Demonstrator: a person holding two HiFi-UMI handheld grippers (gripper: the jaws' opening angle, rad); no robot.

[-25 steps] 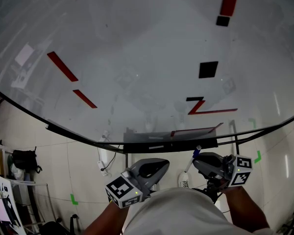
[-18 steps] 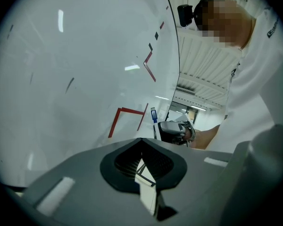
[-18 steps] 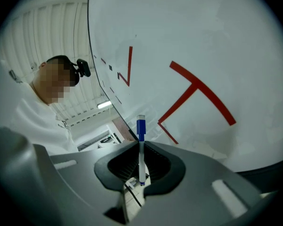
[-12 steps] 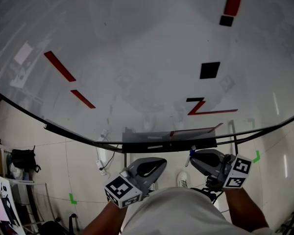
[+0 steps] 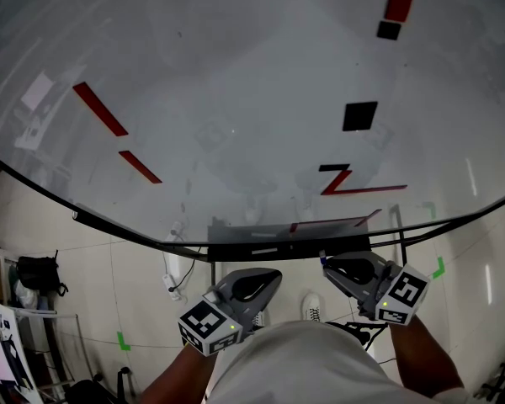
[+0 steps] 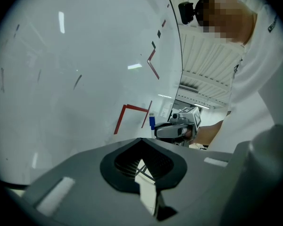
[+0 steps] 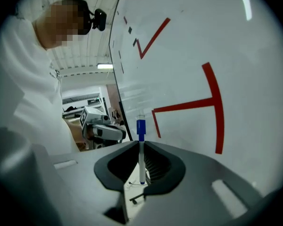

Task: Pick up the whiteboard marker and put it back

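Whiteboard marker (image 7: 140, 152) stands in right hand-held gripper (image 7: 140, 144) near whiteboard (image 5: 236, 99) edge.

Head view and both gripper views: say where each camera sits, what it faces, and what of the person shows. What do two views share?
Head view: on the head, facing down the whiteboard; shows forearms, left gripper, right gripper.
Left gripper view: on that gripper, facing the whiteboard; shows shirt.
Right gripper view: along jaws gripping the whiteboard marker; shows shirt.
Shared: both gripper views show the whiteboard marker.
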